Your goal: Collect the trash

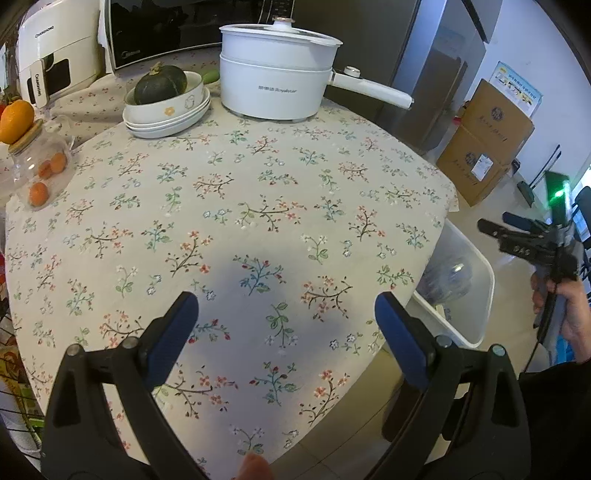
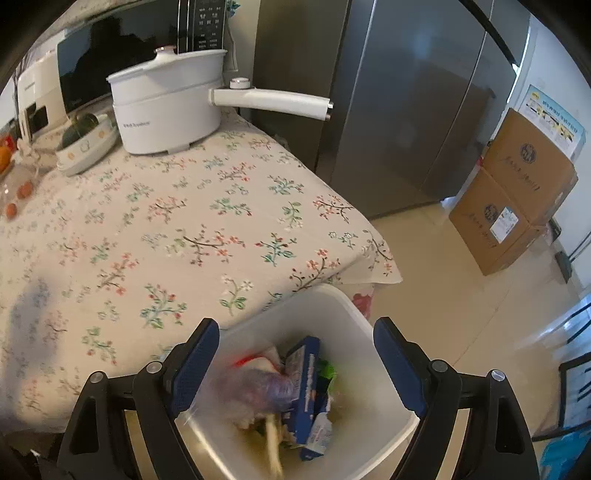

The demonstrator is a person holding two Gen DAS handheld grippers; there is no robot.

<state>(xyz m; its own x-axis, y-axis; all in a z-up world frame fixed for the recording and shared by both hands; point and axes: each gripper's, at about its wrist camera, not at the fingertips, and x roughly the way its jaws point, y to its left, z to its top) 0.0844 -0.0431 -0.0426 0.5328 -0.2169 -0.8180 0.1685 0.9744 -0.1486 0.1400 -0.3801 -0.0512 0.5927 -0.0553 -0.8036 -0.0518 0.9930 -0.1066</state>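
A white trash bin (image 2: 343, 314) stands on the floor at the table's right edge; it also shows in the left wrist view (image 1: 476, 280). It holds several pieces of trash: a blue carton (image 2: 304, 384), a blurred clear plastic bag (image 2: 255, 391) and wrappers. My right gripper (image 2: 295, 365) is open and empty right above the bin; it shows from the side in the left wrist view (image 1: 498, 227). My left gripper (image 1: 286, 325) is open and empty above the floral tablecloth (image 1: 240, 221).
On the table stand a white electric pot (image 1: 277, 74) with a long handle (image 2: 273, 101), stacked bowls with a dark squash (image 1: 162, 85), a jar with small oranges (image 1: 40, 166) and a microwave (image 1: 166, 29). A fridge (image 2: 406, 110) and cardboard boxes (image 2: 517, 192) stand to the right.
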